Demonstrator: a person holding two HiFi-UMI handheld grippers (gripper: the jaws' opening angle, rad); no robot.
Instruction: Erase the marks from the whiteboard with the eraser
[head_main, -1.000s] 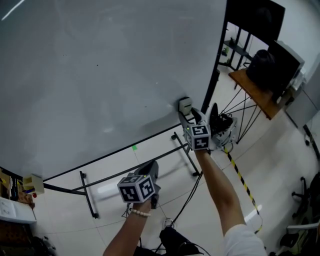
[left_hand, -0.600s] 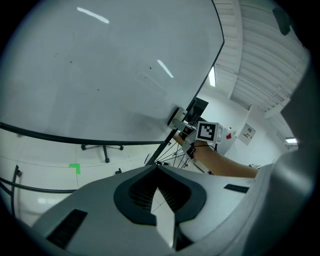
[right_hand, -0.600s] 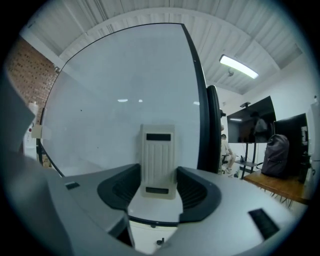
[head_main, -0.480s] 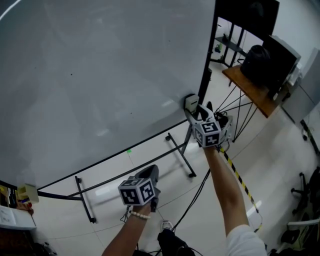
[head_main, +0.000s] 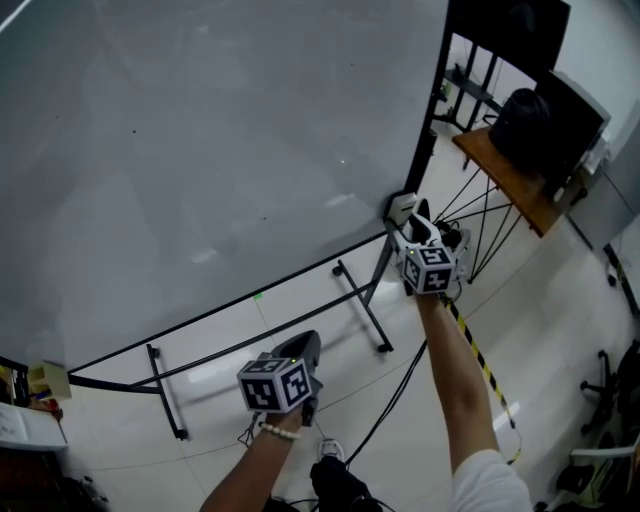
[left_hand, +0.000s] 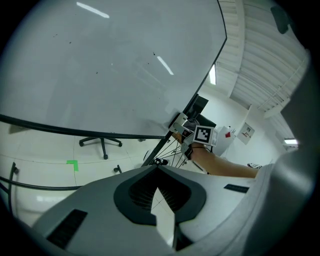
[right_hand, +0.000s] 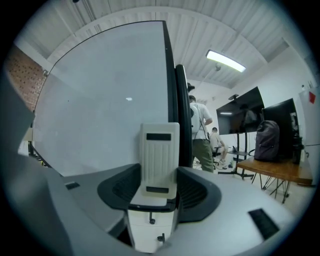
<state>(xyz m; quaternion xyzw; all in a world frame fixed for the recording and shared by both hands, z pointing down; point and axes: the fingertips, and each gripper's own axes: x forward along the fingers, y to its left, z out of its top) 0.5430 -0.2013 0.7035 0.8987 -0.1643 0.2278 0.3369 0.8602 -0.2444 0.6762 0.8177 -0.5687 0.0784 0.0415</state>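
Observation:
The large whiteboard (head_main: 200, 140) fills the upper left of the head view; its surface looks clean apart from a few tiny specks. My right gripper (head_main: 410, 228) is shut on a white ribbed eraser (head_main: 402, 208), which it holds at the board's lower right corner next to the black frame. In the right gripper view the eraser (right_hand: 159, 157) stands upright between the jaws, with the whiteboard (right_hand: 100, 100) just left of it. My left gripper (head_main: 296, 352) hangs low, away from the board, with its jaws shut on nothing; its own view shows the jaw tips (left_hand: 161, 192) meeting.
The board's black stand legs (head_main: 360, 305) spread over the pale floor below. A wooden table (head_main: 505, 180) with a dark backpack (head_main: 525, 120) stands at the right. A yellow-black striped tape (head_main: 480, 350) and a cable run along the floor. People (right_hand: 202, 135) stand beyond the board.
My right gripper, with the eraser in it, slid right along the board's lower edge toward its right frame. The left gripper stayed where it was.

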